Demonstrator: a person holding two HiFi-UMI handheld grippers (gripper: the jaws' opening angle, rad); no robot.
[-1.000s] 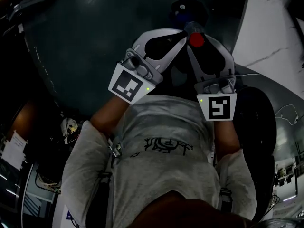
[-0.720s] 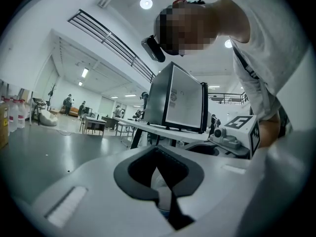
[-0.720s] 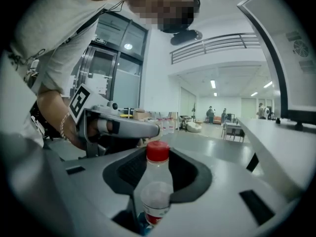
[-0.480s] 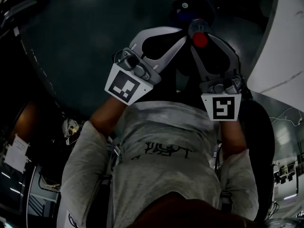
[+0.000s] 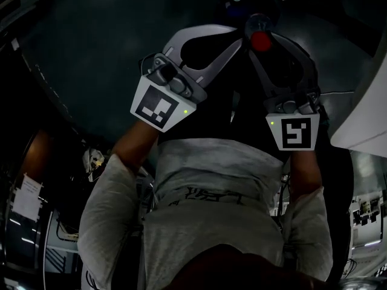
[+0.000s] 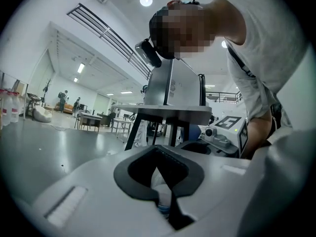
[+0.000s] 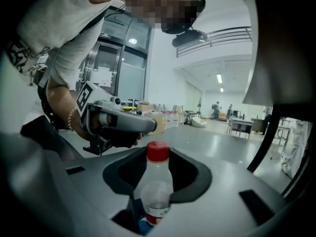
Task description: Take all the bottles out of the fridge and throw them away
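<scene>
The right gripper, clutching a red-capped clear plastic bottle, and the left gripper, clutching a pale plastic bottle, are drifting toward twelve o'clock, probably binward.

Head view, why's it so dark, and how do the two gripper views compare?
Head view: underexposed, surroundings almost black; only the red-capped bottle and white marker cubes stand out. Left gripper view: bright, fisheye-curved, black corners. Right gripper view: same curving, bottle sharp.
</scene>
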